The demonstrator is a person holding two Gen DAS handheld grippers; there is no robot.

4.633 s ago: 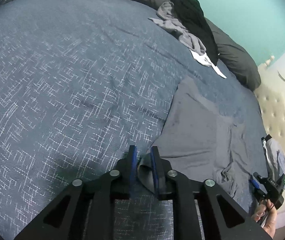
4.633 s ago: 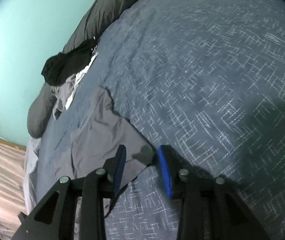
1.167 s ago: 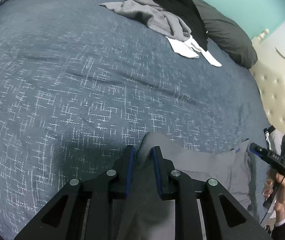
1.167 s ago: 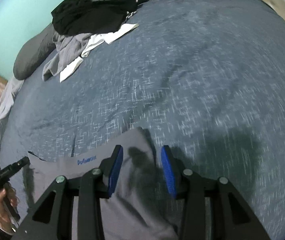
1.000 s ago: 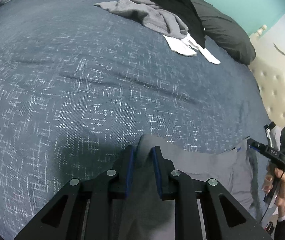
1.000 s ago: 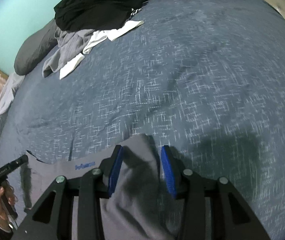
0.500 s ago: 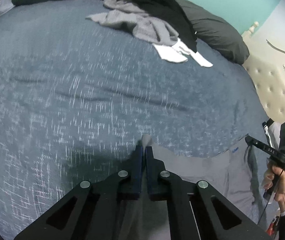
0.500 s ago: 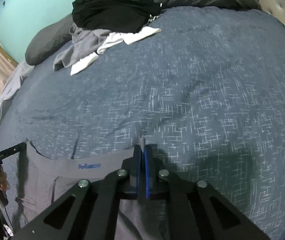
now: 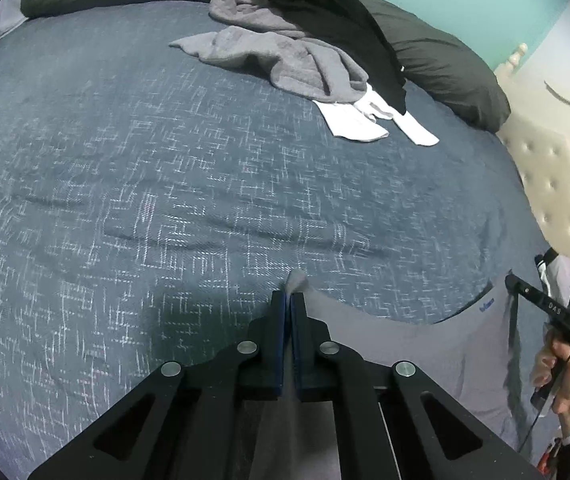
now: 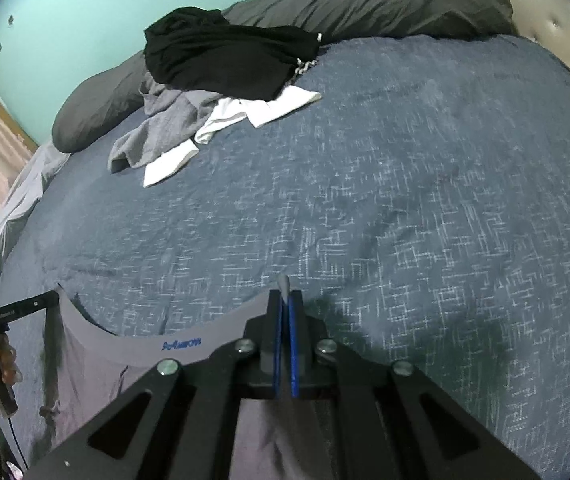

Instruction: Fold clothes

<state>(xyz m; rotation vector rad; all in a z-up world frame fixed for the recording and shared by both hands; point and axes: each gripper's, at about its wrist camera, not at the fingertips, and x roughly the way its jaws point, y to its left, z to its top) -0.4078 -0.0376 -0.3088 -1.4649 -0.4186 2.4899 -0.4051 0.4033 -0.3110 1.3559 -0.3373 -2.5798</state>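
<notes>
Bed w/ dark blue-grey cover (image 9: 165, 160), white crosshatch weave, shallow creases across the middle; it fills most of both views. L gripper (image 9: 288, 300): blue pads pressed together, pinching one top corner of grey garment (image 9: 405, 344); small tuft of cloth pokes out past the tips. R gripper (image 10: 285, 300): same, clamped tight on the opposite corner, tuft showing. Garment stretched between the two, waistband edge sagging in a curve, blue logo on band; rest hangs at 6 o'clock in both views, near the bed's front edge. Unfolded pile (image 10: 213, 92) at 12 o'clock in left view, 11 o'clock in right: black item on top, grey knit under, white pieces spilling toward centre; well apart from the held piece. Dark grey pillows (image 10: 365, 0) behind the pile. Teal wall (image 10: 65, 8) beyond. Cream tufted headboard (image 9: 557, 184) at 3 o'clock, left view. Person's hand (image 9: 565, 384) on R gripper handle, dark sleeve w/ white cuff.
</notes>
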